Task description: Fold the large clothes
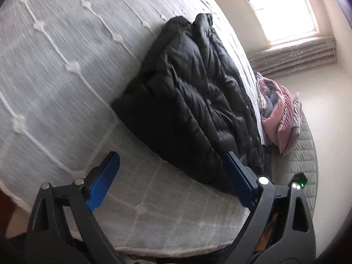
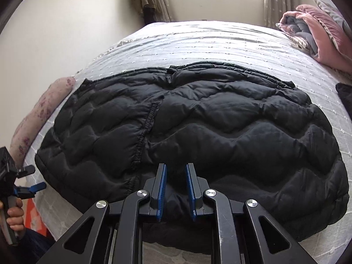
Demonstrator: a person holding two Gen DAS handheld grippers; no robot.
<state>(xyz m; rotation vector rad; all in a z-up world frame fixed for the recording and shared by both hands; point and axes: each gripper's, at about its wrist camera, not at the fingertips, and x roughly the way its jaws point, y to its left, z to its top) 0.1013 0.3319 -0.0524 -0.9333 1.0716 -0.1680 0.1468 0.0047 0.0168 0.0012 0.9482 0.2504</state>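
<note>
The black puffer jacket [image 2: 187,121] is lying folded on the bed [image 2: 198,37], long axis running crosswise directly ahead of the right gripper [image 2: 175,176], its fingers narrow and empty, while the left gripper [image 1: 171,167], fingers wide, is hovering beside its end

black puffer jacket [image 2: 198,118]: quilted, faintly shiny synthetic cloth. bedspread [image 2: 198,44]: pale woven cloth, tufted, matt. right gripper [image 2: 175,189]: matt black plastic arms, ribbed blue pads, polished metal pins.
</note>
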